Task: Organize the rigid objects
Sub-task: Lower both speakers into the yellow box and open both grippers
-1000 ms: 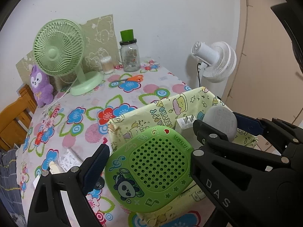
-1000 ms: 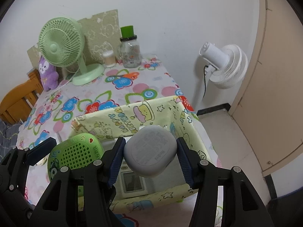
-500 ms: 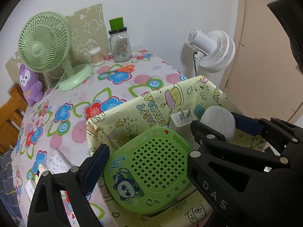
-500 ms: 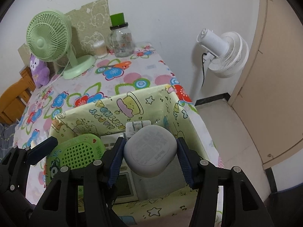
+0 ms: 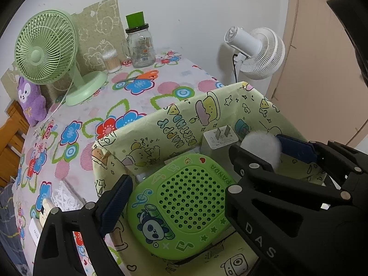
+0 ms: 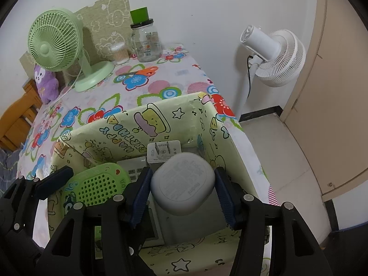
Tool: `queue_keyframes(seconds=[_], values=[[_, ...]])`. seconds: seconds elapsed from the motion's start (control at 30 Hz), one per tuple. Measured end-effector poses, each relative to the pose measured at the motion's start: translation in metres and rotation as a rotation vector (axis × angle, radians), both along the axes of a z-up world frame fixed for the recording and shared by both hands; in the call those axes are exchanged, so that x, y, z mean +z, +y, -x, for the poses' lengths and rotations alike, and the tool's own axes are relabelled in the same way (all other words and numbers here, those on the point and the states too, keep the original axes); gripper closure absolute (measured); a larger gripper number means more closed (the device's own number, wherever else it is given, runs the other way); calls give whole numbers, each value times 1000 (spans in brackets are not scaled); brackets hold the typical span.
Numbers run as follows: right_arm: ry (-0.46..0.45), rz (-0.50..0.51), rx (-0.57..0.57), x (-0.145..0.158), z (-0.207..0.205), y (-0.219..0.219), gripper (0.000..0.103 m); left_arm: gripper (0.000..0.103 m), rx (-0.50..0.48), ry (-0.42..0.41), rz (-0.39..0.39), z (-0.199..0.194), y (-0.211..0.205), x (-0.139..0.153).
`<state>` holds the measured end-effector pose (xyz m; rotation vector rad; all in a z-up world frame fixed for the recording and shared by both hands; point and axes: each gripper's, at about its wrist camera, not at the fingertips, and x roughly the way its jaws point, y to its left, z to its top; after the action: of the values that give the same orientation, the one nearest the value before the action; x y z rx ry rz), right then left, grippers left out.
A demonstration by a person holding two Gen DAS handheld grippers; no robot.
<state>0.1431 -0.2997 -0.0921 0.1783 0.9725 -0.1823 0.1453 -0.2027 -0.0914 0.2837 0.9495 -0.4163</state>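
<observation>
Green panda case [image 5: 184, 209]: rounded square, perforated centre grid, panda and music-note print, "PANDA" on the rim. Pinched edge to edge in the left gripper [image 5: 177, 204], jaws spread wide around it, tilted over the near-left part of the box [image 5: 161, 124]. Grey case [image 6: 182, 185]: matte rounded pebble, faint moulded text on its face. It sits between the right gripper [image 6: 181, 192] pads, jaws opening, pads at its sides, above the box's middle. Box: open top, pale yellow-green cartoon wrap with birthday lettering, at the table's near edge. Inside: white plug adapter [image 6: 163, 151], prongs up against the back wall, and a white keypad device [image 6: 135, 168] underneath. Behind on the floral tablecloth [image 5: 76, 124]: green desk fan [image 5: 46, 48], glass jar [image 5: 140, 46].
</observation>
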Motion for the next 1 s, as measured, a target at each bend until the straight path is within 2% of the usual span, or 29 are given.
queue_keyframes(seconds=[0.27, 0.57, 0.73, 1.0], values=[[1, -6, 8, 1, 5, -1, 42, 8, -14, 22, 4, 3, -1, 0], [-7, -34, 9, 5, 14, 1, 33, 7, -8, 21, 16, 9, 2, 4], [-35, -33, -2, 13, 23, 2, 26, 1, -15, 1, 32, 13, 4, 9], [-64, -16, -13, 24, 35, 4, 22, 0, -24, -32, 35, 25, 7, 19]])
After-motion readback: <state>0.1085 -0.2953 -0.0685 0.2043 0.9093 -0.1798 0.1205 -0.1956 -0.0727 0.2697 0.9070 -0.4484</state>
